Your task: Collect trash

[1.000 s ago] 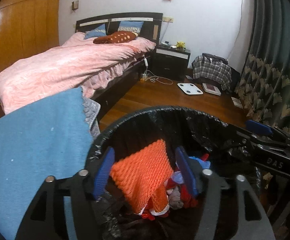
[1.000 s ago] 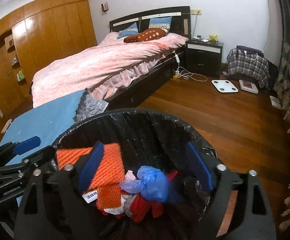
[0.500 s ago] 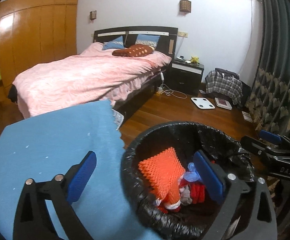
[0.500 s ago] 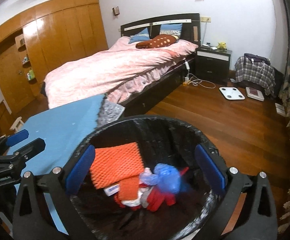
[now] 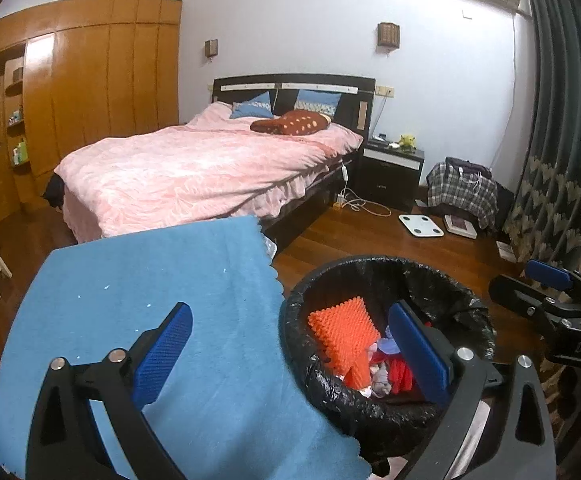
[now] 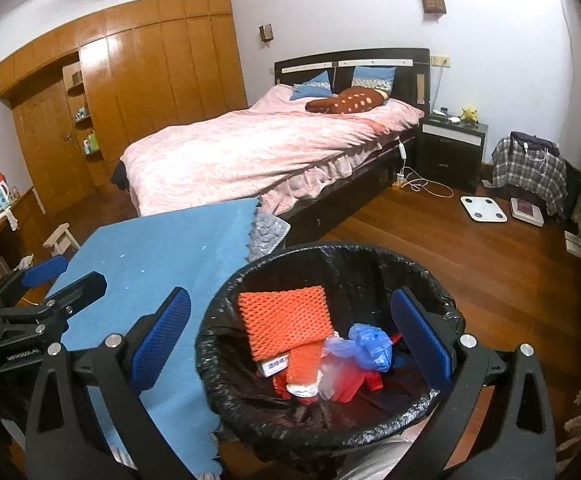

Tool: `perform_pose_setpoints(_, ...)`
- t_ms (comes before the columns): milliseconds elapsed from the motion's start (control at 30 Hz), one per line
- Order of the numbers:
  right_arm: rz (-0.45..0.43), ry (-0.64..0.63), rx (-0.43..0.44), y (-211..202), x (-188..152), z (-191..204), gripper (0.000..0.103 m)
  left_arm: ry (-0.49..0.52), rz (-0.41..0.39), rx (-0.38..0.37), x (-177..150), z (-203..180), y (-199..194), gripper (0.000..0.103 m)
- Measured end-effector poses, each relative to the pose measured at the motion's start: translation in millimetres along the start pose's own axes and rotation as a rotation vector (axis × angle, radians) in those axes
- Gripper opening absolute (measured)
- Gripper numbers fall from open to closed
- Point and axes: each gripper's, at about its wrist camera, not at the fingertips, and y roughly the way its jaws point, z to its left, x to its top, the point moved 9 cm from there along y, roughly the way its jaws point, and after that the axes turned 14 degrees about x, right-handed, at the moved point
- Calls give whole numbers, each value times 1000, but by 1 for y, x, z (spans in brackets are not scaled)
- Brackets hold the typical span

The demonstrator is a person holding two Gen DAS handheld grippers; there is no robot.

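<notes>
Above lined bin (image 6: 442,312) rim, both tongs (image 5: 290,354) (image 6: 294,340) gaping, empty; blue cloth (image 5: 170,300) edge touching rim

The left gripper (image 5: 290,348), a black frame with blue ribbed pads, points downward, its fingers (image 5: 162,354) spread wide, having just been opening with nothing between them. The right gripper (image 6: 290,338), built alike, also gapes, empty.
</notes>
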Motion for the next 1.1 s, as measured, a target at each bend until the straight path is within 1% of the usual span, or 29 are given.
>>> perform_pose_setpoints(167, -9, -33, 15, -13, 4, 19, 98, -5, -26, 5, 3, 4, -16, 97)
perform_pose_setpoints(367, -14, -47, 29, -24, 5, 32, 98, -12, -51, 17, 3, 11, -32, 97)
perform_pose_setpoints(600, -13, -55, 37, -27, 6, 40, 98, -18, -56, 23, 1, 14, -35, 97)
perform_pose_setpoints(1100, -12, -56, 40, -28, 5, 44, 98, -22, -57, 23, -2, 17, -39, 97)
